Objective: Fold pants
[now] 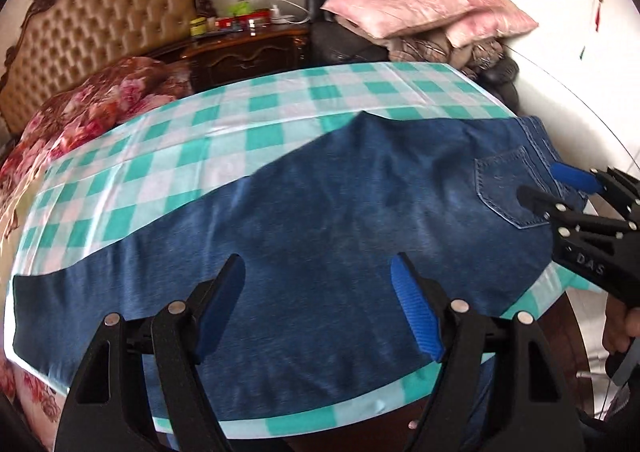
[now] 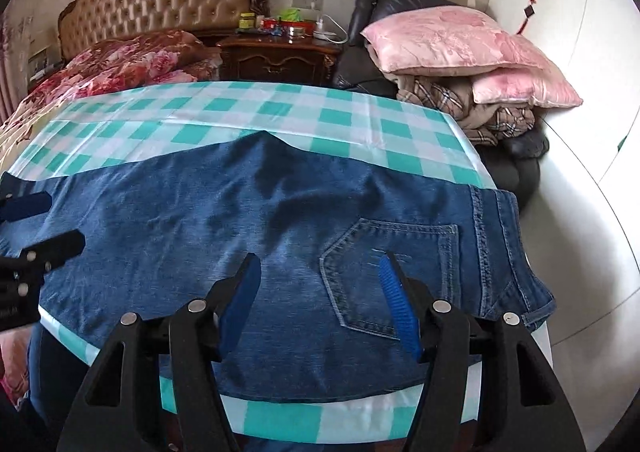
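Dark blue denim pants [image 1: 320, 219] lie flat, already folded leg over leg, along the near side of the tabletop under a teal-and-white checked cloth [image 1: 224, 119], waistband and stitched back pocket [image 2: 392, 272] at the right end, leg cuffs at the far left. My left tongs [image 1: 320, 304] are spread, nothing between the pads, over the mid-leg fabric; my right tongs [image 2: 320, 300] are also spread, empty, over the pocket area. Risks, as I judge them: the near edge of the pants sits close to the tabletop edge, so a sloppy pull toward me could drag them off. The checked cloth looks thin and slick, so a pinch that goes too deep may grab it with the denim and lift both. Taking only the top layer at the waistband would split the two legs and ruin the fold. Uneven lift between the two tongs would skew the crease. The cuff end is hard to make out in either view, so alignment there is uncertain.
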